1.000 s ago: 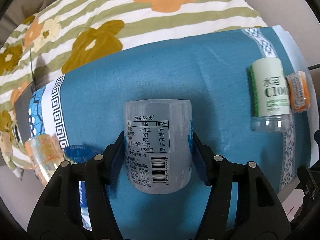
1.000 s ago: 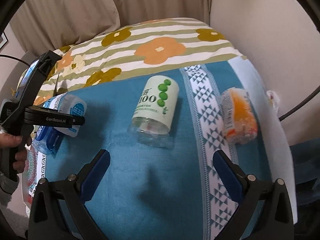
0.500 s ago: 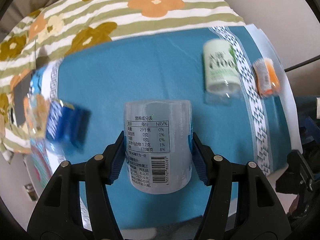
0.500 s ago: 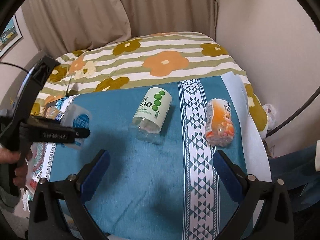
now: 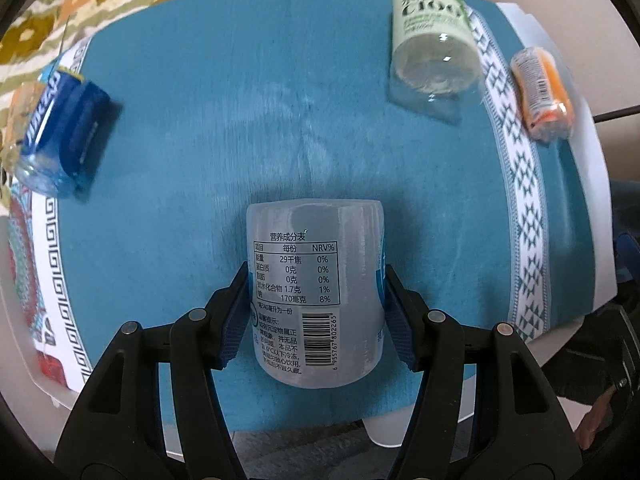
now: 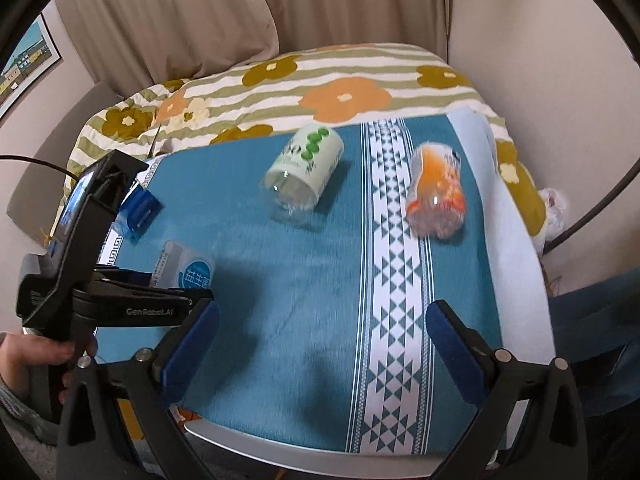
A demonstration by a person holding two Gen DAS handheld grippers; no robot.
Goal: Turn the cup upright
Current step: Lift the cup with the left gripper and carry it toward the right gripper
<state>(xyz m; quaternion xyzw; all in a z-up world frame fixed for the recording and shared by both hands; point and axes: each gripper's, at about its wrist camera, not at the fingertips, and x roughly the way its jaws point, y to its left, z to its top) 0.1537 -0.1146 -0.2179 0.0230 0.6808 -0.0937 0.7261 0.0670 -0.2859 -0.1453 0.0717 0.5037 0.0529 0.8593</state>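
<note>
My left gripper [image 5: 314, 316] is shut on a clear cut-bottle cup with a white nutrition label [image 5: 316, 292] and holds it above the blue tablecloth [image 5: 240, 140]. In the right wrist view the same cup [image 6: 184, 270] shows in the left gripper at the left. My right gripper [image 6: 320, 344] is open and empty, above the near part of the cloth. A green-labelled cup [image 6: 304, 174] lies on its side mid-table, also in the left wrist view [image 5: 434, 36].
An orange-labelled cup [image 6: 436, 196] lies on its side at the right, also in the left wrist view [image 5: 542, 92]. A blue-labelled cup [image 5: 60, 128] lies at the left edge. A flowered striped quilt [image 6: 320, 88] lies behind. The table's front edge [image 6: 320, 452] is near.
My left gripper has risen and tilted down with the cup in it, so more of the table shows. My right gripper has pulled back and up, still open.
</note>
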